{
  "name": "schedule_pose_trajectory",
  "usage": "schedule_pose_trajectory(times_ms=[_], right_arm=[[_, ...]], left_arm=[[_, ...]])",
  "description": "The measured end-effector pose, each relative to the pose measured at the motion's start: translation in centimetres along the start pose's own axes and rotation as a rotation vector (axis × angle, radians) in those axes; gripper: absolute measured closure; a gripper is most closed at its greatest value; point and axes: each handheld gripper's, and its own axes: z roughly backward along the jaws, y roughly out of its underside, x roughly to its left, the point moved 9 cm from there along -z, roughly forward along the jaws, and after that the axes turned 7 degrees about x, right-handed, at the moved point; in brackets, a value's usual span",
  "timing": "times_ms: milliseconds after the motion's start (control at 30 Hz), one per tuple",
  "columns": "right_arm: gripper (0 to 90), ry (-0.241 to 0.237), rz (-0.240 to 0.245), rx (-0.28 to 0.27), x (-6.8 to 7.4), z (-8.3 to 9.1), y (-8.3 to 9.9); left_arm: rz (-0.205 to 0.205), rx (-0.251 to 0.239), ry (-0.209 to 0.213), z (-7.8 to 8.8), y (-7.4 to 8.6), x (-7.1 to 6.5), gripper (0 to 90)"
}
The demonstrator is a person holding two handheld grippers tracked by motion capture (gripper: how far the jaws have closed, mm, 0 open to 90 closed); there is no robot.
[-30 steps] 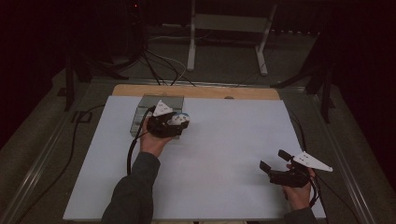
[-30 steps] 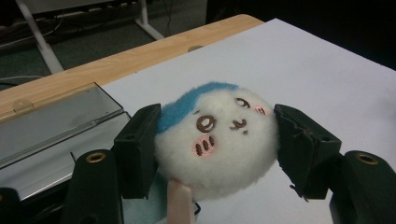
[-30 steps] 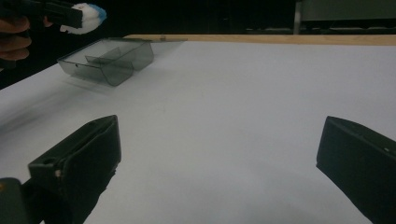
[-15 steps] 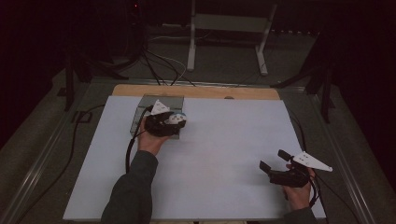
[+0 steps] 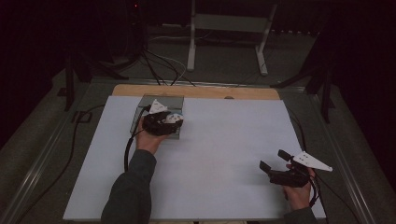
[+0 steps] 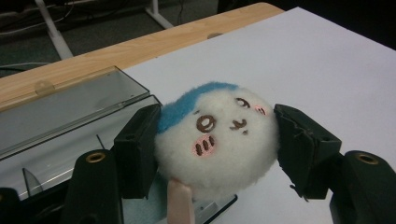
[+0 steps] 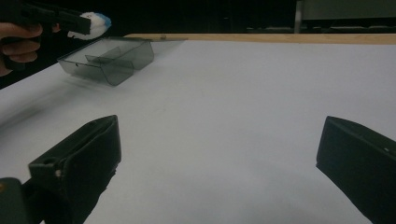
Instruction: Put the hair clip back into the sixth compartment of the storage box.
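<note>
A round white plush toy with a blue top and an embroidered face sits squeezed between the jaws of my left gripper. That gripper hangs over the clear plastic box at the table's far left. The box lies just behind the toy, and in the right gripper view the toy floats above the box. My right gripper stands open near the front right of the table, its jaws wide apart with nothing between them.
The white table top has a wooden strip along its far edge. The clear box has an inner divider. Cables trail off the table's left side, and a white stand rises behind the table.
My left gripper with the plush toy has shifted slightly left and farther over the clear box. The right gripper has stayed still.
</note>
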Motion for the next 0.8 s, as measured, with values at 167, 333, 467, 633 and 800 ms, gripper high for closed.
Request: schedule_pose_trajectory(times_ms=[167,333,467,633,800], right_arm=[[0.0,0.0,0.0,0.002,0.0,0.0,0.0],[0.0,0.001,0.001,0.003,0.0,0.0,0.0],[0.0,0.001,0.0,0.003,0.0,0.0,0.0],[0.0,0.0,0.001,0.003,0.0,0.0,0.0],[0.0,0.0,0.0,0.002,0.0,0.0,0.0]], left_arm=[[0.005,0.003,-0.004,0.0,0.1,0.3,36.8],[0.011,0.008,-0.009,0.0,0.4,0.7,36.8],[0.014,0.015,-0.014,-0.1,0.6,0.9,36.8],[0.02,0.016,-0.018,-0.1,0.7,1.2,36.8],[0.027,0.027,-0.026,-0.4,1.0,1.6,36.7]])
